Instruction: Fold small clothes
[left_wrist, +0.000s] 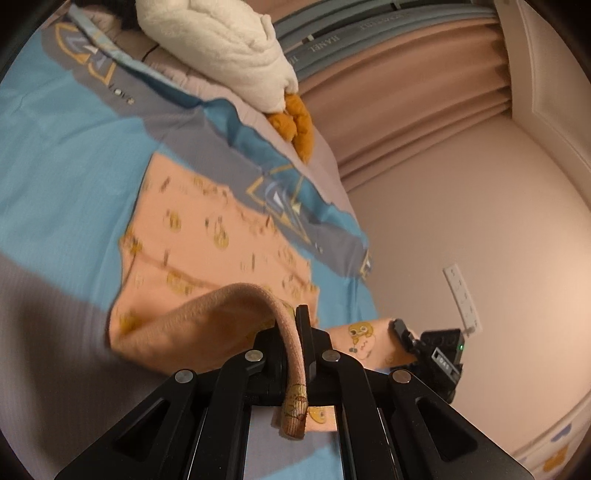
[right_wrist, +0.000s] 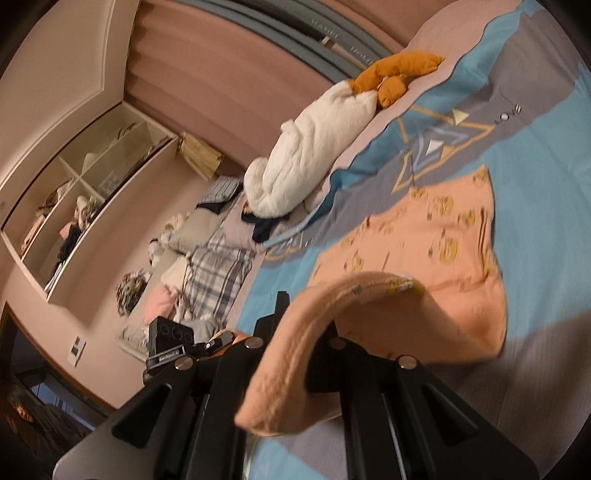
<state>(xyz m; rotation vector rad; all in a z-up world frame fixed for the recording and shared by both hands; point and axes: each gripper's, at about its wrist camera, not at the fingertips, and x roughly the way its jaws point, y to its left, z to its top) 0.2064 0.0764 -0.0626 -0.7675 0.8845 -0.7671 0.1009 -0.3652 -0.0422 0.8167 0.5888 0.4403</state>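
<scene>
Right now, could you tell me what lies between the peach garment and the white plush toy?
Only bedspread, blue and grey, between peach garment and white plush toy; the right wrist view shows it.

Spread flat on the blue-and-grey patterned bedspread (left_wrist: 55, 155) ahead of both jaws: small peach printed cotton garment (left_wrist: 207, 236), near edge lifted into each. Beyond it, at the bedspread's far edge, white fluffy plush toy (right_wrist: 314, 155).

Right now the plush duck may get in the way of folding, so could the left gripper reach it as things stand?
Probably not: the left gripper is shut on the peach garment's edge, and the plush duck lies beyond it, near the bedspread's far side.
</scene>
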